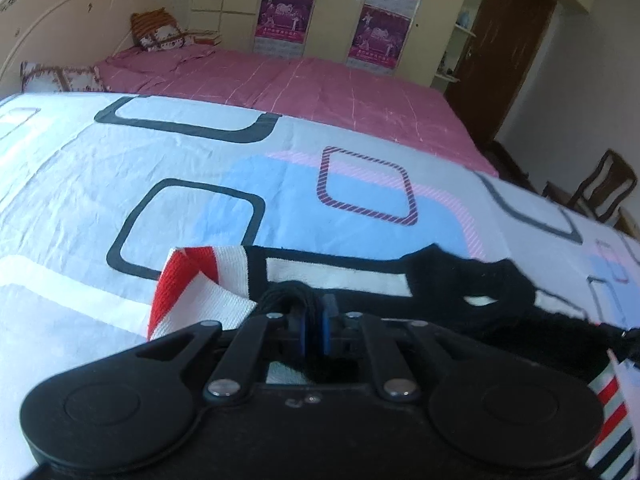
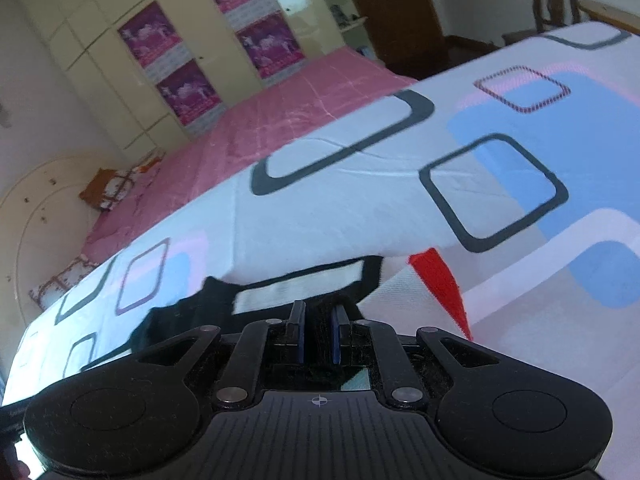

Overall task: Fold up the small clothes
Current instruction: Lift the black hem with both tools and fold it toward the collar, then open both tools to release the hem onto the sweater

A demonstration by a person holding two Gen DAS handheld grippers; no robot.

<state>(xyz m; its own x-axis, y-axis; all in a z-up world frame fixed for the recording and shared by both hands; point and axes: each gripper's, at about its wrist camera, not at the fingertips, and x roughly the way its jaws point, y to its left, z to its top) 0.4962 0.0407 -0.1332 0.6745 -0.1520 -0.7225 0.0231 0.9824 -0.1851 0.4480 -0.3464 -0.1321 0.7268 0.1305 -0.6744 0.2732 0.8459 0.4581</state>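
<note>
A small black garment [image 1: 460,280] with white panels and red, white and navy striped trim [image 1: 192,284] lies on a patterned sheet. My left gripper [image 1: 314,320] is shut on a bunched black edge of it, with the striped cuff just to the left. In the right wrist view the same garment [image 2: 304,284] shows black with a white panel and a red patch [image 2: 440,280]. My right gripper [image 2: 318,332] is shut on black fabric at its near edge. The garment's near part is hidden behind both grippers.
The white and blue sheet with rounded squares [image 1: 200,160] covers the work surface. Behind it is a bed with a pink cover [image 1: 320,84] and pillows [image 1: 160,32]. Cream wardrobes with purple posters [image 2: 180,64], a brown door [image 1: 504,52] and a wooden chair [image 1: 608,188] stand beyond.
</note>
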